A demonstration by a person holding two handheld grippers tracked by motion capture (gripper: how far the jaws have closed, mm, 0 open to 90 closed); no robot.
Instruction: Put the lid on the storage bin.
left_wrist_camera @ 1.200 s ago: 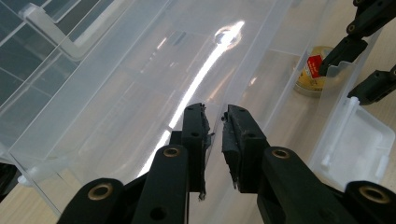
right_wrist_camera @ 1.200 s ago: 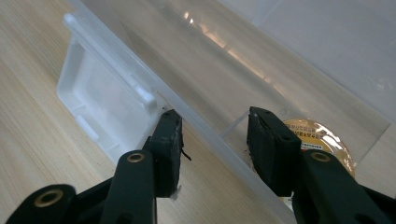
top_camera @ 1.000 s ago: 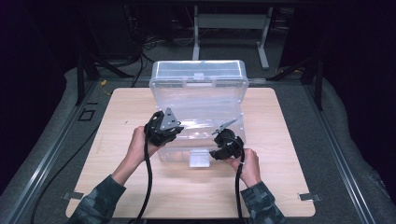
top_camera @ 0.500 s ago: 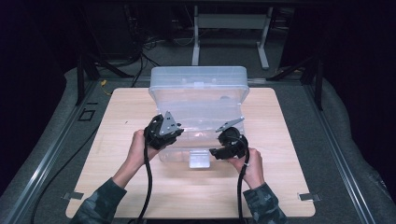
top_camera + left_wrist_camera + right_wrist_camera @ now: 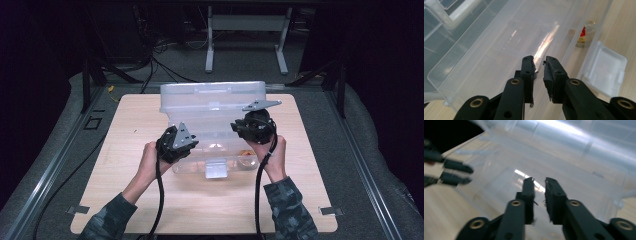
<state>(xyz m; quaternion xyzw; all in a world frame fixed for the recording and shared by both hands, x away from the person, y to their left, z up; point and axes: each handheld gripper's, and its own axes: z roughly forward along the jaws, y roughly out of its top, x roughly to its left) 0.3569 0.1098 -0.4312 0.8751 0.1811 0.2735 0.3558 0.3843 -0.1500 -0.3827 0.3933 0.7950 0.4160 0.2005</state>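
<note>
lid: your right hand-held gripper [image 5: 239, 125] has just clamped the clear box [image 5: 215, 130] lid and lifted it | left hand-held gripper [image 5: 167, 145] clenched on the box's near wall | box mid-bench [image 5: 130, 125], now opening

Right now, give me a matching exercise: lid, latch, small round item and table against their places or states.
Things:
1 clear lid
2 latch
3 small round item
4 table

States:
A light wood, under the box
B raised above the box
C inside the box, near its front wall
D folded outward at the box's front

Pairs: 1-B, 2-D, 3-C, 4-A
</note>
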